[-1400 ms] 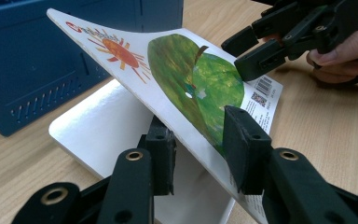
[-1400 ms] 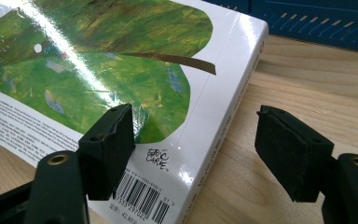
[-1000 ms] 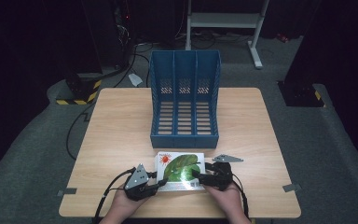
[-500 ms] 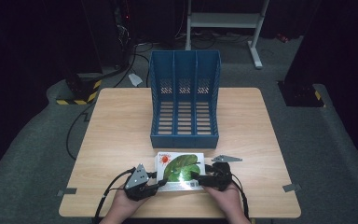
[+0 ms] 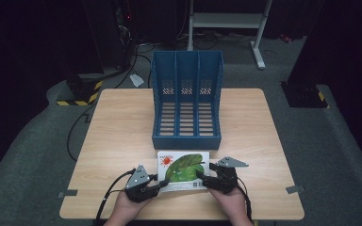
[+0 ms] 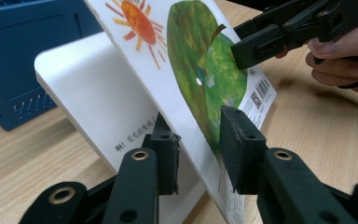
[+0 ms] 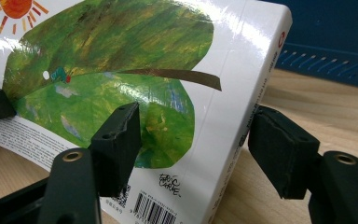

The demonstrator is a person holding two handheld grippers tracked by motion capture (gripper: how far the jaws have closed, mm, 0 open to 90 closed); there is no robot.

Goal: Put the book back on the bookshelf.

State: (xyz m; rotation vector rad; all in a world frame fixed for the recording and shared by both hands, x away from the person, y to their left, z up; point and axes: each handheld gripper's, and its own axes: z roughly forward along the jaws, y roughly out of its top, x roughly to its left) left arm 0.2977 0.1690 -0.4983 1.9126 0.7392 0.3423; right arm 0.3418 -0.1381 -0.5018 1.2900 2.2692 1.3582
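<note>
Near the bottom centre of the high view, a picture book (image 5: 183, 170) is seen on the wooden table (image 5: 122, 136), just in front of the blue file rack (image 5: 186, 101). Its cover is lifted off the white pages at the left edge, where the left gripper (image 6: 198, 151) straddles the raised cover; its jaws have just been closing, yet whether the pads press on it cannot be told. At the book's right side the right gripper (image 7: 203, 149) is held spread across the spine corner, jaws just closing, one pad on the cover, the other apart.
</note>
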